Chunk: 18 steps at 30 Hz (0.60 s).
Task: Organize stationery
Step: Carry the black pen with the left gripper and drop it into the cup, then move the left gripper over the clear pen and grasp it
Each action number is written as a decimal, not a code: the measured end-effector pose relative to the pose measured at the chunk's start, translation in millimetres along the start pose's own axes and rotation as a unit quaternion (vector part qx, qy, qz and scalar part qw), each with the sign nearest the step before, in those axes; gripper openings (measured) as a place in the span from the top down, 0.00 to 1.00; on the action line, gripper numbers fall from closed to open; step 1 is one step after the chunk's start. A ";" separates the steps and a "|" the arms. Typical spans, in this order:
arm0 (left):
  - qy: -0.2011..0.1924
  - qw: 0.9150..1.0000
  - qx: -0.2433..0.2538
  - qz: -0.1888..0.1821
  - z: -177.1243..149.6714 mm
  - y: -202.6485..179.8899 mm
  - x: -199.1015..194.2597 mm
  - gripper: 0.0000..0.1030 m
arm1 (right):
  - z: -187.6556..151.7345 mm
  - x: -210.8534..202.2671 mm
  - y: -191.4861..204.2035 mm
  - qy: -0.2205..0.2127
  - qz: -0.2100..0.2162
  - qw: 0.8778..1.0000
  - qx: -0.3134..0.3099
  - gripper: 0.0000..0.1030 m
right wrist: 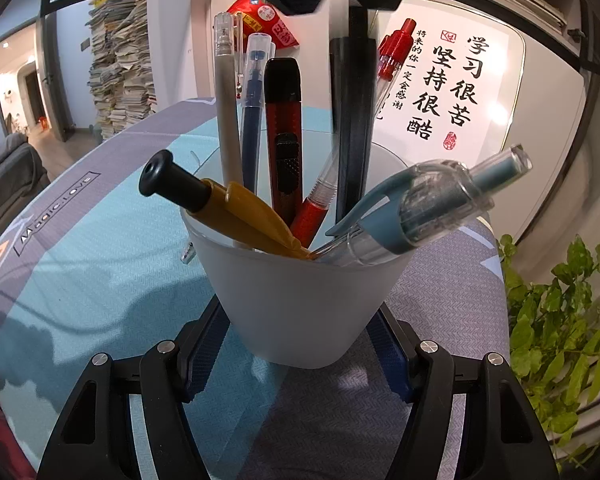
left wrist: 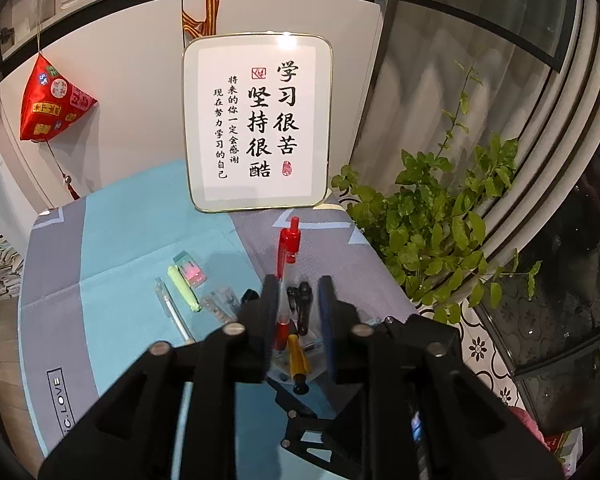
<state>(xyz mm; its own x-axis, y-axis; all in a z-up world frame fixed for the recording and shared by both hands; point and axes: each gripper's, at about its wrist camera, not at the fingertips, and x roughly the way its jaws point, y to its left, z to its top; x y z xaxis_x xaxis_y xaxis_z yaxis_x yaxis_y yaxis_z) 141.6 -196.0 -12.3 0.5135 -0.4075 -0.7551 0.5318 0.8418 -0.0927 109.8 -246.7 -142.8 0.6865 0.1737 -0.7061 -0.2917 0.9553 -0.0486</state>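
Right now the left gripper (left wrist: 298,304) has loosened around the red pen (left wrist: 287,264) standing in the frosted cup (right wrist: 300,300), which the right gripper (right wrist: 300,352) clamps; open wider, lift straight toward 12 o'clock

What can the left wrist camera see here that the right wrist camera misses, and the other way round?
Only the left wrist view shows loose stationery on the mat: a yellow highlighter, an eraser and a clear pen.

Only the right wrist view shows the right gripper clamping the frosted cup, the red utility knife, and a stack of papers.

Both show the red pen standing in the cup, the framed calligraphy and the plant.
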 end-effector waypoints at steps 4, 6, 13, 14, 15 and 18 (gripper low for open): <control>-0.005 1.000 -0.005 -0.002 -1.8 4.1 -5.7 0.71 | 0.5 -1.2 -1.2 0.000 0.000 1.000 0.000 0.32; -0.012 1.000 -0.015 -0.005 -2.2 10.1 -12.2 0.71 | 0.7 -1.3 -1.1 0.000 0.000 1.000 0.000 0.32; -0.045 0.996 -0.068 0.042 -7.2 49.9 -31.1 0.70 | 0.5 -1.2 -1.1 0.000 0.000 1.000 0.000 0.32; -0.042 0.995 -0.078 0.049 -9.3 58.3 -29.6 0.70 | 0.5 -1.2 -1.1 0.000 0.000 1.000 0.000 0.32; -0.037 0.994 -0.088 0.055 -11.6 66.3 -25.8 0.70 | 0.6 -1.2 -1.1 0.000 0.000 1.000 0.000 0.32; -0.004 0.991 -0.108 0.073 -20.9 83.0 -6.4 0.70 | 0.7 -1.3 -1.7 0.000 -0.001 1.000 -0.001 0.32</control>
<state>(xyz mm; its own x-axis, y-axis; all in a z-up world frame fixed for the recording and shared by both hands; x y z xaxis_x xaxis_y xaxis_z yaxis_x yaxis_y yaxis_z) 168.4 -116.1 -28.8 0.5806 -0.2777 -0.7653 0.2951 0.9479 -0.1201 109.9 -248.3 -141.3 0.6871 0.1722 -0.7058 -0.2918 0.9551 -0.0510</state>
